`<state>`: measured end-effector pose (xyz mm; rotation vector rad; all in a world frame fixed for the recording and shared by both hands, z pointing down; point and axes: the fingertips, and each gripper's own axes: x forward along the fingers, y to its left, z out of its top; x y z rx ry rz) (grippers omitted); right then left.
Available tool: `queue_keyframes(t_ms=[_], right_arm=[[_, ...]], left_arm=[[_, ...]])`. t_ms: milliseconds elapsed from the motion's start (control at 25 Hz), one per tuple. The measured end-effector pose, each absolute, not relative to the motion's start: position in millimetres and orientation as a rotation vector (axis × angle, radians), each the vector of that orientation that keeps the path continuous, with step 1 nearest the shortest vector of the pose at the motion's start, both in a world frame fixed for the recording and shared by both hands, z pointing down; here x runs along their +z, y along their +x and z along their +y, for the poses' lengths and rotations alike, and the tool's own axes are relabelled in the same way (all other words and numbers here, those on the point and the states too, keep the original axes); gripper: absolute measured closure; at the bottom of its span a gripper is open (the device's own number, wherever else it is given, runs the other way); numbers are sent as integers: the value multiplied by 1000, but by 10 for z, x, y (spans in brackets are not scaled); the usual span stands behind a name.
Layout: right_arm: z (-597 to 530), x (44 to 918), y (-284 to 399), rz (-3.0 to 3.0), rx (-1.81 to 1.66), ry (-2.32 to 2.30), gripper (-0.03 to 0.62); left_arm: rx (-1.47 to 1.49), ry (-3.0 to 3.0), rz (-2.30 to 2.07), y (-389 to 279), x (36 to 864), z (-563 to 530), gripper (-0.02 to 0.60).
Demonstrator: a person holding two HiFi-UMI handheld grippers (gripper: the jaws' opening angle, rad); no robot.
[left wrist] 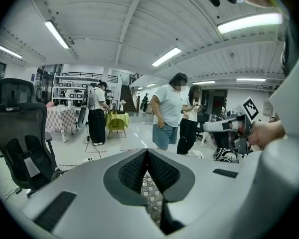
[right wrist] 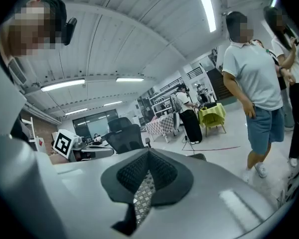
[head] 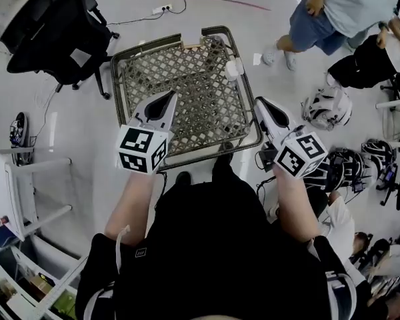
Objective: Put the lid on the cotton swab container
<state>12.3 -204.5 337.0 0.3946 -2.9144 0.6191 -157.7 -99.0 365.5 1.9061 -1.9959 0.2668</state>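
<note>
With my left gripper point(head: 169, 99) and right gripper point(head: 259, 103) both pinched shut and empty, I should spread them before lowering toward the small white container point(head: 235, 67), seemingly the swab tub, upper right on the grey metal lattice table point(head: 187, 95).

Lattice-top table point(head: 207, 92) with raised rim, small white object point(head: 235, 67) at far right corner, just ahead of right gripper point(head: 260, 103) fingers, tan strip point(head: 191, 45) at far rim, well beyond left gripper point(head: 173, 96) fingers.

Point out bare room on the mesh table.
Most of the mesh tabletop is bare: the whole middle, between the left gripper and the right gripper, and the far left corner. Crowded only at the far right corner, around the small white items.
</note>
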Motion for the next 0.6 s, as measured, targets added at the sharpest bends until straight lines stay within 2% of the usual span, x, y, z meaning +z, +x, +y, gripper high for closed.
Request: queue_keyframes(t_ms=[280,600], right_arm=[[-2699,3511,183,-2890,658,286,583],[-2888,3675,32,-2863,688,170,583]], left_arm=[[292,1822,-2030,-1416,3703,-1531,575],[314,1743,-2060,-1364,3754,-1631,575]])
